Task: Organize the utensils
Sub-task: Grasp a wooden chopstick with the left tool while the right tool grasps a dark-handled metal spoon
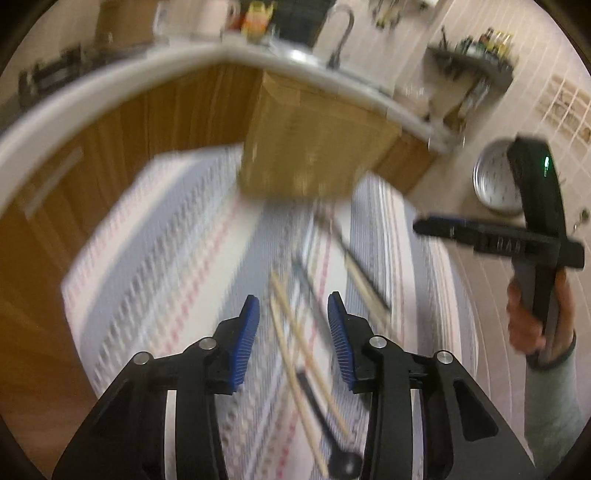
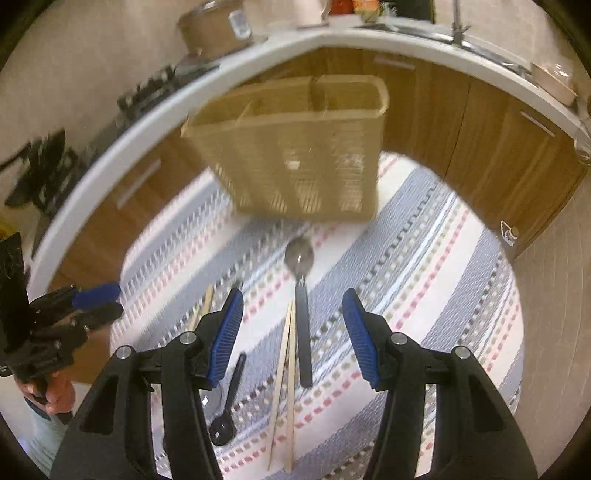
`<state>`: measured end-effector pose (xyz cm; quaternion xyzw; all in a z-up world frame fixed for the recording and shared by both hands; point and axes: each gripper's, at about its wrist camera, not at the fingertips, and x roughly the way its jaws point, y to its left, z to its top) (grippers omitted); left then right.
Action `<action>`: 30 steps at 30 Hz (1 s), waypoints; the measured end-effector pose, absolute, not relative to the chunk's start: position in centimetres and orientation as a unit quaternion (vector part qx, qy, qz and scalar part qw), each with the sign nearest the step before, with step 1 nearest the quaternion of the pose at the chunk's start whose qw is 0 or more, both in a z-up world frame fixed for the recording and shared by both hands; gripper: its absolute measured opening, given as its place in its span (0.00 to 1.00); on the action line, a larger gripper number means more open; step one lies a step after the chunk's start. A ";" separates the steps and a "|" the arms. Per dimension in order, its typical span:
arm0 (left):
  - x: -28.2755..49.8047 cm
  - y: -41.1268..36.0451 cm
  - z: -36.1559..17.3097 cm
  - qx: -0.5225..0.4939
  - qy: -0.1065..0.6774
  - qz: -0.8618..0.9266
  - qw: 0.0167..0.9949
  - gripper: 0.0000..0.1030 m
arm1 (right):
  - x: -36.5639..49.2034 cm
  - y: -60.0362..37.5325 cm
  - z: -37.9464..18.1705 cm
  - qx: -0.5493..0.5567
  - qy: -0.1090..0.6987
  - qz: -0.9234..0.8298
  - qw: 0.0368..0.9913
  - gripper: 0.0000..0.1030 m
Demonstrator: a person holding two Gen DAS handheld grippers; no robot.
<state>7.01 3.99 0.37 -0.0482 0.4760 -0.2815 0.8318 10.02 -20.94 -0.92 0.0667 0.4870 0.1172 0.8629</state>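
Two grippers: left gripper and right gripper gaping, empty, above striped rug; bare rug rightward. Caddy at cabinet edge. Chopsticks two pairs, spoons two.

Home kitchen: sink tap, wood cabinets under white countertop, tiled walls.

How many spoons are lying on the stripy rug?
2. A big spoon with a black handle lies just in front of the wooden holder; a small black spoon lies left of the chopsticks. More may be hidden.
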 end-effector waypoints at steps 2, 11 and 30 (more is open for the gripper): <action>6.8 4.1 -1.2 -0.048 0.499 -0.281 0.819 0.34 | 10.1 -20.2 -1.9 0.063 0.499 0.120 0.856 0.51; 7.6 1.5 -5.5 -0.004 0.550 -0.262 0.793 0.28 | 12.9 -20.9 -5.5 0.084 0.547 0.103 0.826 0.37; 7.9 0.8 -6.4 0.043 0.568 -0.267 0.777 0.17 | 18.8 -15.9 -8.9 -0.014 0.582 0.080 0.809 0.10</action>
